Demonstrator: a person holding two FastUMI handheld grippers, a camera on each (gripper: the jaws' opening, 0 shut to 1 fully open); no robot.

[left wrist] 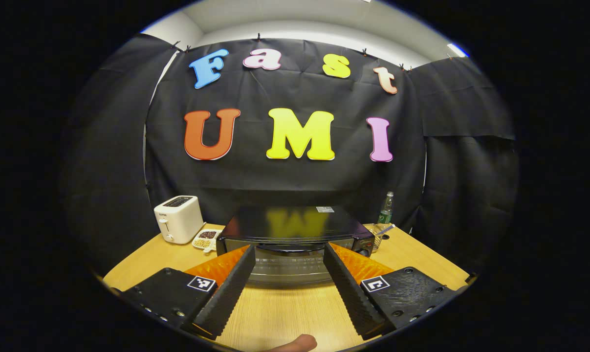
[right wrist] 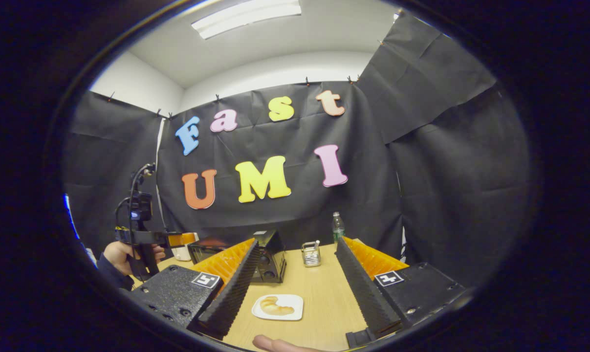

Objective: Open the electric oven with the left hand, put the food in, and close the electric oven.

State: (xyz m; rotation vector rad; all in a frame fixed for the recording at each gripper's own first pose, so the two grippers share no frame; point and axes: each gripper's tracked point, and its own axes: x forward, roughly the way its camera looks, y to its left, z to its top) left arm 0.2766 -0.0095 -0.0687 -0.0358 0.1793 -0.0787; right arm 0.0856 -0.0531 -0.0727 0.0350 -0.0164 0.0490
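Observation:
A black electric oven (left wrist: 295, 230) stands on the wooden table, door closed, its handle (left wrist: 289, 248) facing me. My left gripper (left wrist: 289, 256) is open, fingers spread to either side of the oven front and a short way off it. In the right gripper view, a croissant (right wrist: 275, 307) lies on a small white plate (right wrist: 295, 300) on the table. My right gripper (right wrist: 297, 249) hangs open above and behind the plate, holding nothing. The oven (right wrist: 268, 256) shows there to the left, with the left gripper (right wrist: 141, 237) held in a hand (right wrist: 116, 256) farther left.
A white toaster (left wrist: 179, 218) and a small dish of snacks (left wrist: 204, 239) sit left of the oven. A green bottle (left wrist: 385, 209) and a wire holder (left wrist: 379, 234) stand to its right. The table (left wrist: 295, 313) has bare wood in front of the oven.

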